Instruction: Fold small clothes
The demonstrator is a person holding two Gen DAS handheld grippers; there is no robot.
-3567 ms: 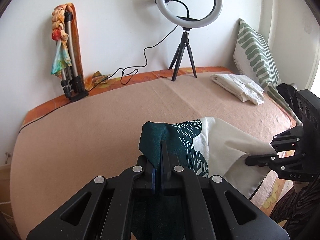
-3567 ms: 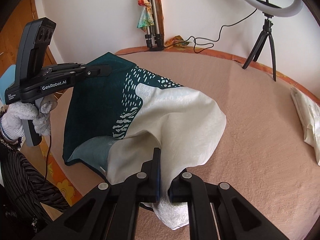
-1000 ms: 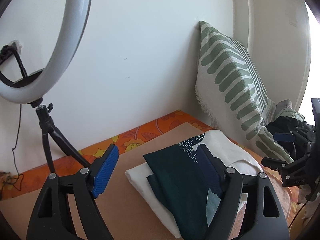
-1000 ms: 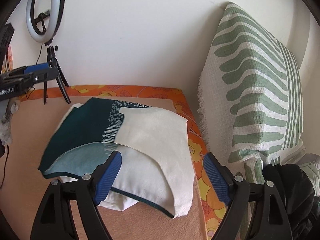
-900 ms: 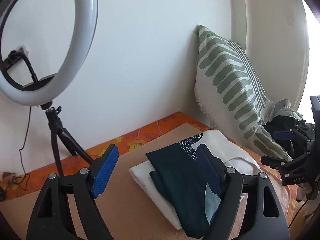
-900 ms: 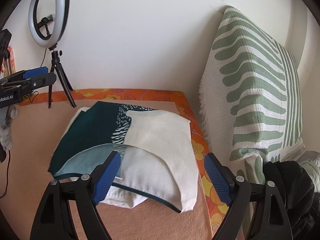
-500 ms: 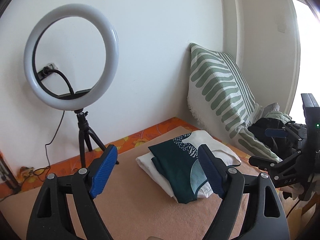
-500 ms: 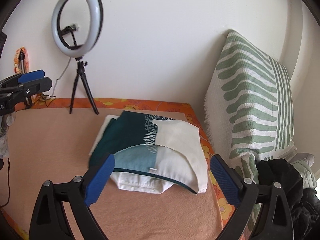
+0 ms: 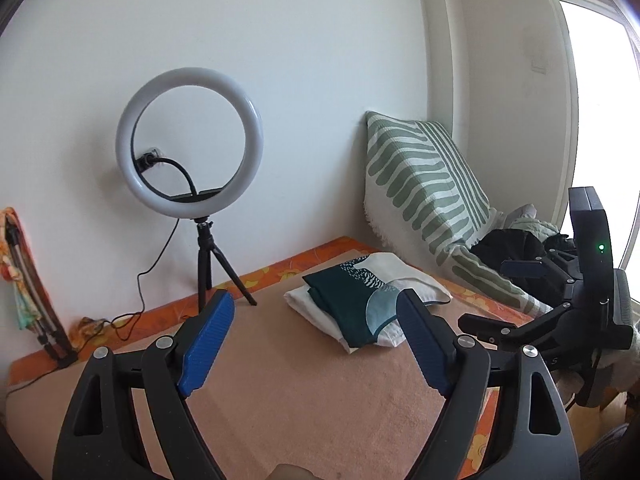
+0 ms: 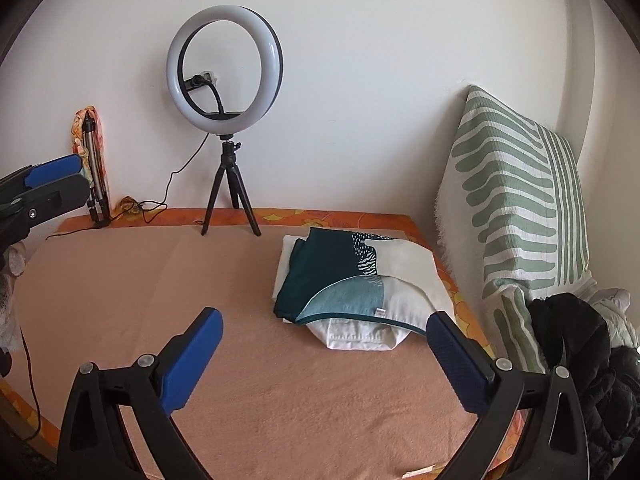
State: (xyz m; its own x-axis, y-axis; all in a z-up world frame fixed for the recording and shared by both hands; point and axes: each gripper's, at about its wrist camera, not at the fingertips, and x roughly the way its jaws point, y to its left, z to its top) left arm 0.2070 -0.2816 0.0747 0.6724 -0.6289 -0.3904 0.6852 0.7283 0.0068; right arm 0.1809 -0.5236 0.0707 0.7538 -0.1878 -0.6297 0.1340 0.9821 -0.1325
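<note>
Now the folded top (image 10: 352, 276), dark green and cream, lies flat on a white folded garment (image 10: 360, 334) near the far right corner of the bed (image 10: 280, 380), just beside the striped pillow (image 10: 516, 216). That reads as the stacking step finished for this piece. The next move, as I judge it, calls for fetching another item to fold; the dark heap of clothes (image 10: 580, 344) at the foot of the pillow looks like the supply, though it is too bunched to tell what is in it.

Both tools are pulled back from the stack and hang above the bare blanket. The left gripper (image 9: 316, 340) has its blue pads spread well apart, nothing between them, and points slightly downward toward the stack. The right gripper (image 10: 324, 356) has just been opening and stands very wide, also empty, tilted more steeply down at the bed. In the left view the right tool shows at the right edge, beside the dark heap. A ring light (image 10: 224, 68) on a small tripod stands against the wall, well apart from the clothes.
</note>
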